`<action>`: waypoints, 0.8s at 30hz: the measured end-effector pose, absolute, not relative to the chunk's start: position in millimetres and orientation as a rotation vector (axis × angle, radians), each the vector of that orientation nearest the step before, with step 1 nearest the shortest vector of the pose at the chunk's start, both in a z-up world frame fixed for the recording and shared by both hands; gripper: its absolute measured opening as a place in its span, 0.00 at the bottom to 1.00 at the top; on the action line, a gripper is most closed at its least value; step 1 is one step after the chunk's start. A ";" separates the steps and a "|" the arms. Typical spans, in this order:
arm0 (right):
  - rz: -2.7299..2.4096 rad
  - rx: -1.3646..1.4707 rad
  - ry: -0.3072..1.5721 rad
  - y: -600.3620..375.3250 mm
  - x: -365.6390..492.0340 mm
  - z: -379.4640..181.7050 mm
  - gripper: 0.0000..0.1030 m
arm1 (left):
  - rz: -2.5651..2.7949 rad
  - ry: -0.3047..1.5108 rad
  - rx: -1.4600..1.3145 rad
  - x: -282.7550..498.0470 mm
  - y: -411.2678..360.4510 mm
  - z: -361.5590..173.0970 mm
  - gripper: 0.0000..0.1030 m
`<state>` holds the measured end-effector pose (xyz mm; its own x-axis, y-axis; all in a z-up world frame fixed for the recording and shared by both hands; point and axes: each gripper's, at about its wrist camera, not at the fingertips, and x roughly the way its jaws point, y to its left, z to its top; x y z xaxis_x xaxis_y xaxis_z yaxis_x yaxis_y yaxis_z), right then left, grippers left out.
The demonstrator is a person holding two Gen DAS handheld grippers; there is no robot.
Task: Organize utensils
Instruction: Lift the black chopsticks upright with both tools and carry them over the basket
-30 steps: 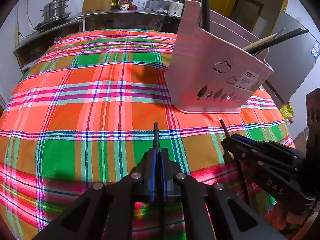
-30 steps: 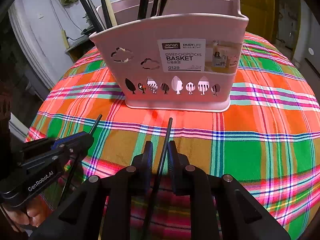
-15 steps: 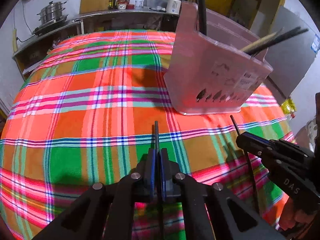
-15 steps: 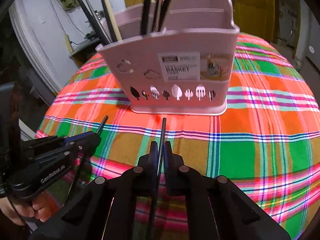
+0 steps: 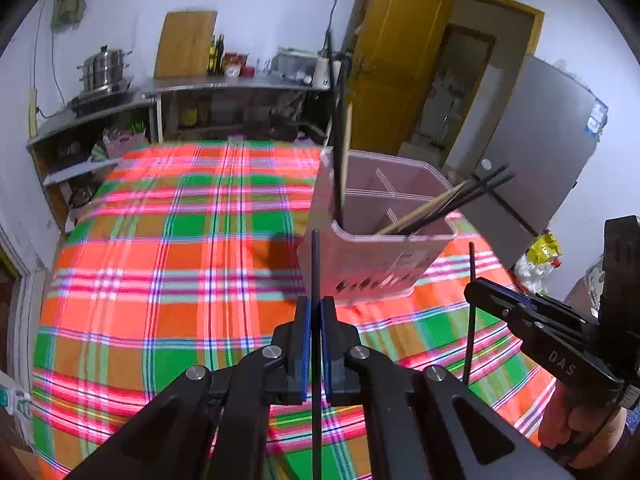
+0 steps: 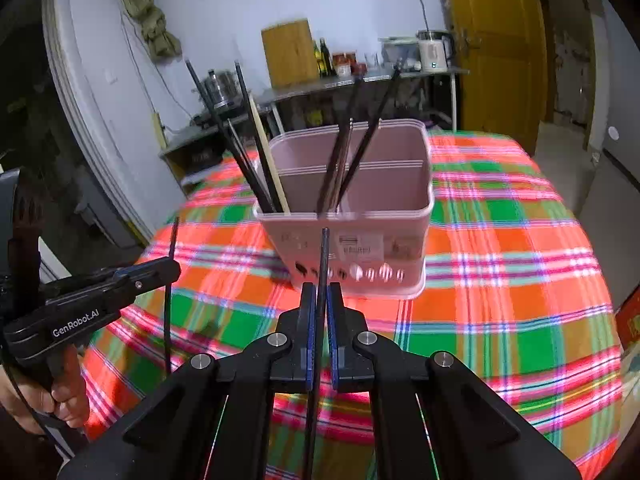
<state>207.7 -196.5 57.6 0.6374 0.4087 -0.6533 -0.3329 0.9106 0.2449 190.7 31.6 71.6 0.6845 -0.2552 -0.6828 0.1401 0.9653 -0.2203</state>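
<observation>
Carrying two black chopsticks toward a pink basket (image 6: 348,216) on a plaid tablecloth (image 5: 160,264).

Each tool is clamped on one stick: the left gripper (image 5: 316,312) pinches a chopstick (image 5: 315,264) just short of the basket's near wall, and the right gripper (image 6: 320,300) pinches another chopstick (image 6: 323,256) facing the labelled side. More sticks already lean in the basket's front compartments. The delivery step appears under way; next, each stick likely needs lifting above the basket's rim, tipping upright and releasing into a compartment.
</observation>
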 end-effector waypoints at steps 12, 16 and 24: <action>0.417 0.102 0.620 -206.7 188.4 114.5 0.05 | -0.248 0.686 -0.133 179.9 21.3 122.0 0.04; 0.417 0.104 0.612 -208.9 183.9 116.5 0.05 | -0.252 0.684 -0.132 175.6 20.2 123.8 0.04; 0.413 0.098 0.624 -212.6 177.0 113.3 0.05 | -0.254 0.694 -0.113 166.4 16.6 122.1 0.04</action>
